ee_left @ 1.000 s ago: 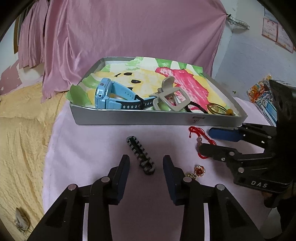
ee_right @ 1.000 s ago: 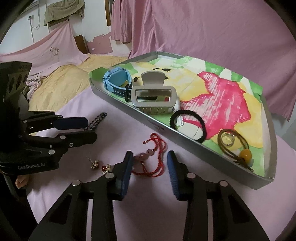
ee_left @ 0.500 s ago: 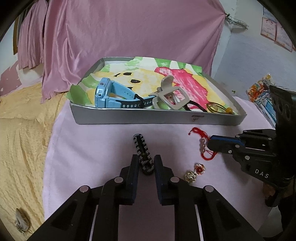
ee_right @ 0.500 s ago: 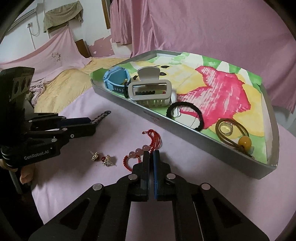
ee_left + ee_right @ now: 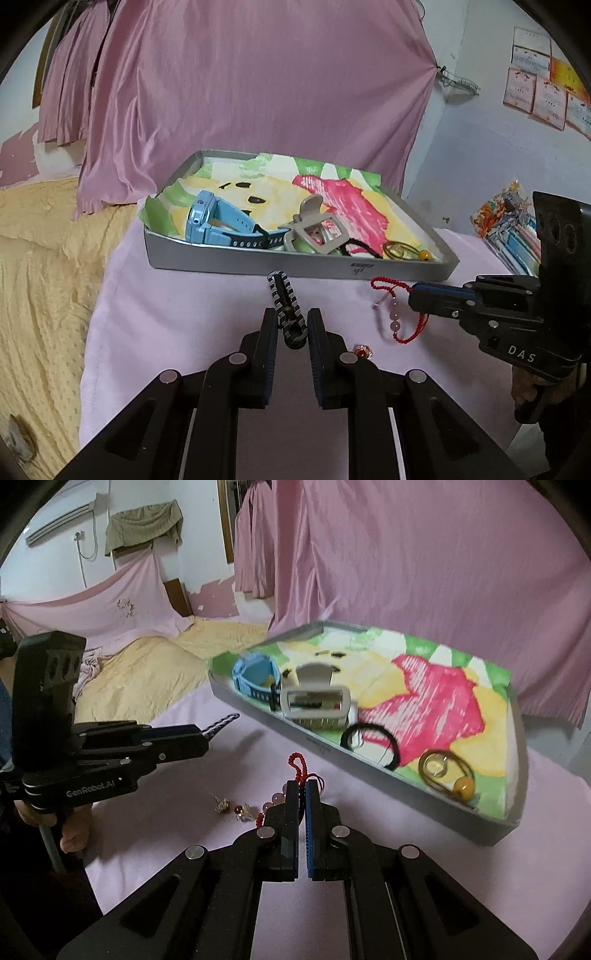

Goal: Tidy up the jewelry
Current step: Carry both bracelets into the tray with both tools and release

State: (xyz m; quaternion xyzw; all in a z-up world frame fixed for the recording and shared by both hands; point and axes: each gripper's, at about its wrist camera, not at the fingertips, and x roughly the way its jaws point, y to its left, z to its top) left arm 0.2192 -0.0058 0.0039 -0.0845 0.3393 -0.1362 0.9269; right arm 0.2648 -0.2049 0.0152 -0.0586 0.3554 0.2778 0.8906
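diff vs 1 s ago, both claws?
Both claws went from open to shut. The left claw closed on the black-and-white braided band and tipped its far end up toward the tray. The right claw closed on the red bead bracelet and lifted it off the cloth. Unchanged: the earrings on the cloth, and the tray's contents.

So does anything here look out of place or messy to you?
A little. Two small gold earrings with red stones lie loose on the pink cloth, outside the grey tray that holds the other pieces. The tray's colourful paper lining curls up at one corner. Nothing looks broken or spilled.
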